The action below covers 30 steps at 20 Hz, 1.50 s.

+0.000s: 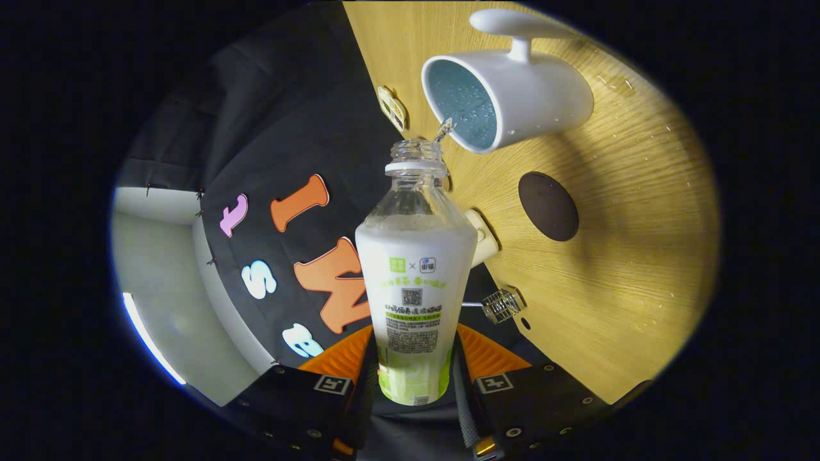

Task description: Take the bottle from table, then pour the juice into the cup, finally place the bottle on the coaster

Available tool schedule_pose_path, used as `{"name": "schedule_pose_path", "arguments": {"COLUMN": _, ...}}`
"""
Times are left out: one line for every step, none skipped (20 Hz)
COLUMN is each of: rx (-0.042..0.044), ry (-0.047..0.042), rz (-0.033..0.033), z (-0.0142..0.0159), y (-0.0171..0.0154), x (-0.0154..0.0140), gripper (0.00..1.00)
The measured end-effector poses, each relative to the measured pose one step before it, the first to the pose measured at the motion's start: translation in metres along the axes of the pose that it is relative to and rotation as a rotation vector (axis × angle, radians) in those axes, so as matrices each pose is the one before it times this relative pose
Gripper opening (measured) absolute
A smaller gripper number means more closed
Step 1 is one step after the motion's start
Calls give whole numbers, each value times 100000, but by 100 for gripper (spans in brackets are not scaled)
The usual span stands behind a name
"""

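Tongs point(415, 368) clamp the bottle's point(415, 282) base with 2 fingers — its long axis tips toward the cup point(512, 96), mouth at the rim; coaster point(548, 206) sits just beside the cup.

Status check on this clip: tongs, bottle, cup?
Tongs shut on clear plastic bottle with white label. Bottle tipped, mouth at white ceramic cup, pouring. Round dark coaster beside cup, unobstructed.

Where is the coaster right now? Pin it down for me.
In the gripper view, the dark round coaster lies bare on the wooden table, beyond the tongs, right of the gripped bottle's neck and just below the white cup.
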<state>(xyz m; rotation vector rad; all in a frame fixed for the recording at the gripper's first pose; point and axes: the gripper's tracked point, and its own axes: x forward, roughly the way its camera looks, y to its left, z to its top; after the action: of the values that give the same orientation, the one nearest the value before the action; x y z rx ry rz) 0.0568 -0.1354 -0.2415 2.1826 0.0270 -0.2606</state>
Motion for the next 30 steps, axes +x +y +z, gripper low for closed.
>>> {"name": "schedule_pose_path", "arguments": {"rx": 1526, "ry": 268, "rz": 989, "z": -21, "y": 114, "x": 66, "gripper": 56}}
{"name": "schedule_pose_path", "arguments": {"rx": 832, "ry": 202, "rz": 708, "z": -62, "y": 79, "x": -48, "gripper": 57}}
{"name": "schedule_pose_path", "arguments": {"rx": 373, "ry": -38, "rz": 154, "z": -37, "y": -41, "x": 86, "gripper": 57}}
{"name": "schedule_pose_path", "arguments": {"rx": 154, "ry": -102, "rz": 75, "z": -129, "y": 48, "x": 198, "gripper": 57}}
{"name": "schedule_pose_path", "arguments": {"rx": 395, "ry": -238, "rz": 157, "z": 78, "y": 94, "x": -277, "gripper": 57}}
{"name": "schedule_pose_path", "arguments": {"rx": 808, "ry": -135, "rz": 699, "z": 43, "y": 103, "x": 3, "gripper": 57}}
{"name": "schedule_pose_path", "arguments": {"rx": 1158, "ry": -347, "rz": 933, "z": 145, "y": 232, "x": -19, "gripper": 56}}
{"name": "schedule_pose_path", "arguments": {"rx": 1243, "ry": -118, "rz": 1103, "z": 137, "y": 143, "x": -54, "gripper": 56}}
{"name": "schedule_pose_path", "arguments": {"rx": 1090, "ry": -395, "rz": 852, "z": 223, "y": 105, "x": -154, "gripper": 56}}
{"name": "schedule_pose_path", "arguments": {"rx": 1004, "ry": -9, "rz": 282, "z": 100, "y": -17, "x": -21, "gripper": 56}}
{"name": "schedule_pose_path", "arguments": {"rx": 1694, "ry": -333, "rz": -76, "z": 105, "y": -97, "x": 24, "gripper": 56}}
{"name": "schedule_pose_path", "arguments": {"rx": 2159, "ry": -773, "rz": 889, "z": 247, "y": 347, "x": -7, "gripper": 57}}
{"name": "schedule_pose_path", "arguments": {"rx": 1391, "ry": -362, "rz": 673, "z": 154, "y": 169, "x": 52, "gripper": 56}}
{"name": "schedule_pose_path", "arguments": {"rx": 783, "ry": -271, "rz": 688, "z": 47, "y": 96, "x": -119, "gripper": 56}}
{"name": "schedule_pose_path", "arguments": {"rx": 167, "ry": -220, "rz": 34, "z": 102, "y": 50, "x": -52, "gripper": 56}}
{"name": "schedule_pose_path", "arguments": {"rx": 117, "ry": -291, "rz": 477, "z": 25, "y": 86, "x": -3, "gripper": 56}}
{"name": "schedule_pose_path", "arguments": {"rx": 389, "ry": -7, "rz": 512, "z": 92, "y": -2, "x": 12, "gripper": 56}}
{"name": "schedule_pose_path", "arguments": {"rx": 489, "ry": -221, "rz": 728, "z": 41, "y": 111, "x": -44, "gripper": 56}}
{"name": "schedule_pose_path", "arguments": {"rx": 529, "ry": -85, "rz": 693, "z": 26, "y": 116, "x": -8, "gripper": 56}}
{"name": "schedule_pose_path", "arguments": {"rx": 429, "ry": -195, "rz": 471, "z": 63, "y": 39, "x": -34, "gripper": 56}}
{"name": "schedule_pose_path", "arguments": {"rx": 179, "ry": -32, "rz": 414, "z": 45, "y": 23, "x": 30, "gripper": 56}}
{"name": "schedule_pose_path", "arguments": {"rx": 79, "ry": -168, "rz": 397, "z": 51, "y": -31, "x": -68, "gripper": 56}}
{"name": "schedule_pose_path", "arguments": {"rx": 425, "ry": 222, "rz": 476, "z": -87, "y": 105, "x": -25, "gripper": 56}}
{"name": "schedule_pose_path", "arguments": {"rx": 657, "ry": 40, "rz": 598, "z": -34, "y": 41, "x": 55, "gripper": 56}}
{"name": "schedule_pose_path", "arguments": {"rx": 754, "ry": 411, "rz": 863, "z": -191, "y": 201, "x": -31, "gripper": 56}}
{"name": "schedule_pose_path", "arguments": {"rx": 602, "ry": -41, "rz": 420, "z": -6, "y": 23, "x": 66, "gripper": 56}}
{"name": "schedule_pose_path", "arguments": {"rx": 181, "ry": 370, "rz": 308, "z": -136, "y": -13, "x": 122, "gripper": 56}}
{"name": "schedule_pose_path", "arguments": {"rx": 212, "ry": 382, "rz": 611, "z": -45, "y": 55, "x": 116, "gripper": 56}}
{"name": "schedule_pose_path", "arguments": {"rx": 746, "ry": 651, "rz": 850, "z": -108, "y": 93, "x": -90, "gripper": 56}}
{"name": "schedule_pose_path", "arguments": {"rx": 1001, "ry": 238, "rz": 1081, "z": -43, "y": 171, "x": 74, "gripper": 56}}
